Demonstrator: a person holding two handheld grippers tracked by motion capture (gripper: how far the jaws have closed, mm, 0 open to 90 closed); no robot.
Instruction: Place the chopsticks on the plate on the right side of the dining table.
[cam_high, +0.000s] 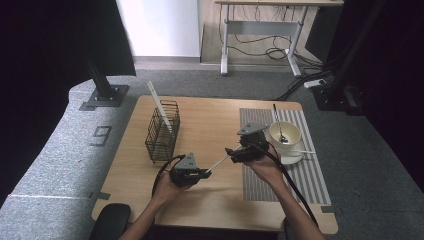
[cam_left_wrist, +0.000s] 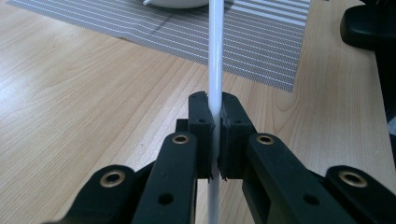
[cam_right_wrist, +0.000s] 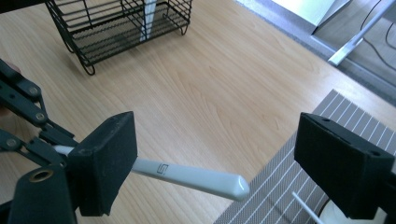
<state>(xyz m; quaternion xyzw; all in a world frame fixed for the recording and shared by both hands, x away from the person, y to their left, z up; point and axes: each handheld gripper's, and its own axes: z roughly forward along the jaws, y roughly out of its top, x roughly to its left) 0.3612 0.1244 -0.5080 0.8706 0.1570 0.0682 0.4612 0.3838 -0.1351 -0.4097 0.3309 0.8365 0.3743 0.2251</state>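
My left gripper (cam_high: 207, 173) (cam_left_wrist: 215, 109) is shut on a thin white chopstick (cam_high: 218, 162) (cam_left_wrist: 215, 56), held just above the wooden table (cam_high: 210, 200). The stick runs up and right toward my right gripper (cam_high: 231, 152) (cam_right_wrist: 226, 165). The right jaws stand wide open around the chopstick's (cam_right_wrist: 187, 175) thick end, which lies close by one pad (cam_right_wrist: 105, 163); neither pad presses on it. In the right gripper view the left gripper (cam_right_wrist: 28, 121) shows at the left edge. A second white chopstick (cam_high: 159, 107) (cam_right_wrist: 149, 14) leans in a black wire basket (cam_high: 162, 132) (cam_right_wrist: 116, 28).
A cream bowl (cam_high: 285, 132) with a metal spoon (cam_high: 278, 122) sits on a saucer on the striped placemat (cam_high: 310, 175) (cam_left_wrist: 261, 42) (cam_right_wrist: 280, 172) at the right. Another white stick (cam_high: 300, 151) (cam_right_wrist: 306, 207) rests across the saucer. A black chair armrest (cam_high: 111, 220) is at the table's near left corner.
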